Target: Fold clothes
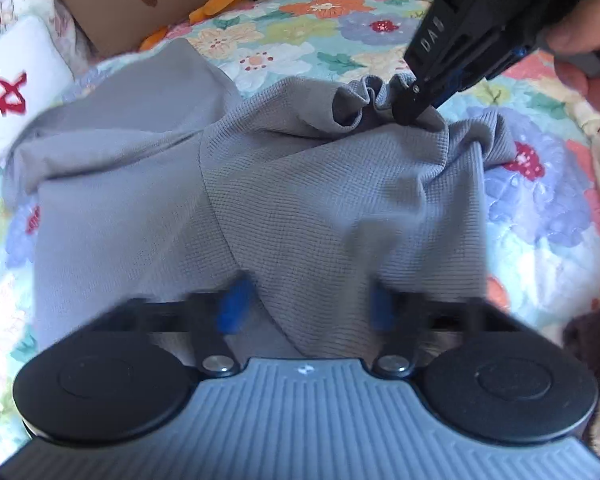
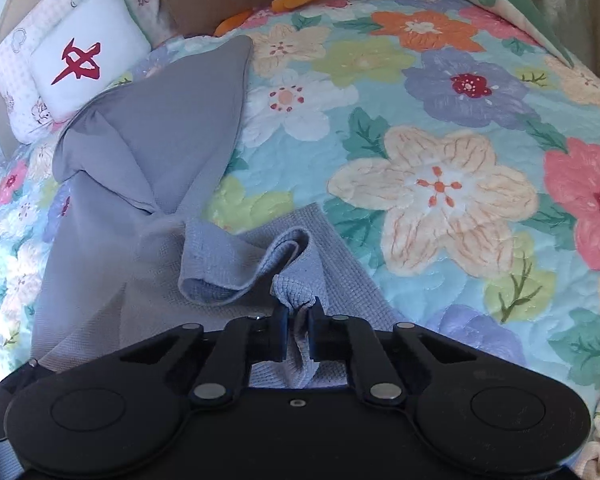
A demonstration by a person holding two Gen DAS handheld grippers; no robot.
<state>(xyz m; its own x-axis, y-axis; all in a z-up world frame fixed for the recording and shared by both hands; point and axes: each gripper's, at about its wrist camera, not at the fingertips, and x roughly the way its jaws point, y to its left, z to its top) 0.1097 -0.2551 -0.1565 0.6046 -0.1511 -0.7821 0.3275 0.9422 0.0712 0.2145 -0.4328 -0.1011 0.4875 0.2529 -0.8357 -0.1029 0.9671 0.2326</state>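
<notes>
At about nine o'clock in the right wrist view a white pillow with a red mark (image 2: 86, 62) sits at the head of the flowered quilt (image 2: 440, 184), and the grey waffle-knit garment (image 1: 300, 200) sprawls from there toward six o'clock, rumpled, one flap pointing to eleven o'clock. The left gripper (image 1: 306, 302) stands over the near part of the cloth at six o'clock in its own view; its blue-tipped fingers (image 1: 234, 300) are blurred and spread with fabric between them, so I cannot tell whether they are gripping. The right gripper (image 2: 298, 312), at one o'clock from the left camera, is nearly closed, pinching a gathered tuft of the same cloth. To fold cleanly, I judge both grips should hold an edge, lift together, keep the fabric taut between them, and avoid dragging the bunched tuft into the crease.
</notes>
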